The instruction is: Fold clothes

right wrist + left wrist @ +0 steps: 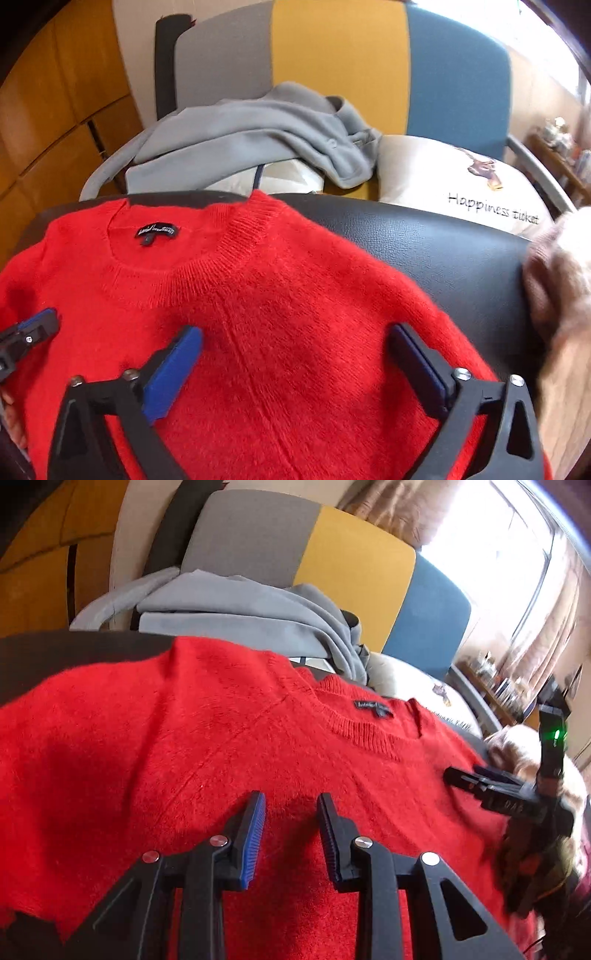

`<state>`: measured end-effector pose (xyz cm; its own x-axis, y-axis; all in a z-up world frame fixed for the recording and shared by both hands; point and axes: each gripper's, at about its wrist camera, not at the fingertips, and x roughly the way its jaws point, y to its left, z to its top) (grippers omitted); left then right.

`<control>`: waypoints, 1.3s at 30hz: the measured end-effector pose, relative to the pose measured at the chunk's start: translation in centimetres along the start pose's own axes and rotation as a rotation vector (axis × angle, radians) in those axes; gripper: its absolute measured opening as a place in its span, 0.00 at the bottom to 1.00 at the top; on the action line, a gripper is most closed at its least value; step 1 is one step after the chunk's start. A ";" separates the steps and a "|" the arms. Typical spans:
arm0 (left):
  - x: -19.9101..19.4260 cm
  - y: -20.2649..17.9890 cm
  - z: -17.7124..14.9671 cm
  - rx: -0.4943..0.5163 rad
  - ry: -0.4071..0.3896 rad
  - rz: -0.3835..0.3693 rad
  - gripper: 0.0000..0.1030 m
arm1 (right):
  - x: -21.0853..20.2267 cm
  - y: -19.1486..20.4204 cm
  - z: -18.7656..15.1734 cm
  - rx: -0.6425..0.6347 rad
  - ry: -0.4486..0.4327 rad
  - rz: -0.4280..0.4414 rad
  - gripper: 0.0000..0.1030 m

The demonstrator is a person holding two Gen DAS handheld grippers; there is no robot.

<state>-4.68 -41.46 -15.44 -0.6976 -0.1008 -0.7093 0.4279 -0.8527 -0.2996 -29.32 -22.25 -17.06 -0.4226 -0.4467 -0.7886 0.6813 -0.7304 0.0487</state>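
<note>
Left wrist view puts the left gripper (pixel 291 801) nearest, hovering over the chest of the red sweater (pixel 184 760) with its jaws partly apart and nothing between the ribbed blue pads. Whether the tips brush the knit cannot be told. To the right in this view, the right gripper (pixel 476 779) reaches in over the sweater's edge, blurred.

Right wrist view shows the right gripper (pixel 295 343) with its fingers spread wide over the sweater's body, one blue pad on each side of a vertical crease in the fabric; the pads pinch nothing. At the near left edge, the tip of the left gripper (pixel 33 328) pokes in above the knit.

The red sweater (pixel 277 295) lies spread flat, front up, on a black leather surface (pixel 424 240), its ribbed neckline at the far end with a dark label (pixel 158 232) inside the collar. A beige knitted garment (pixel 561 288) lies at the right, just beside the sweater.

Farther off, a grey garment (pixel 251 136) is heaped on a seat, with a white cushion (pixel 461 184) bearing the words "Happiness ticket" to its right. Behind them stands a backrest (pixel 332 55) in grey, yellow and blue panels. Wooden panelling (pixel 55 92) fills the far left, and a bright window with curtains (pixel 517 554) the far right.
</note>
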 end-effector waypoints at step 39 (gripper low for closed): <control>-22.3 6.0 -20.9 -0.073 0.147 0.102 0.06 | -20.1 3.2 -27.2 -0.109 -0.052 0.181 1.00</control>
<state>25.48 -33.60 -14.73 -0.5593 -0.1041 -0.8224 0.5366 -0.8017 -0.2634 -2.42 -1.57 -17.73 -0.3155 -0.5939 -0.7401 0.8086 -0.5765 0.1179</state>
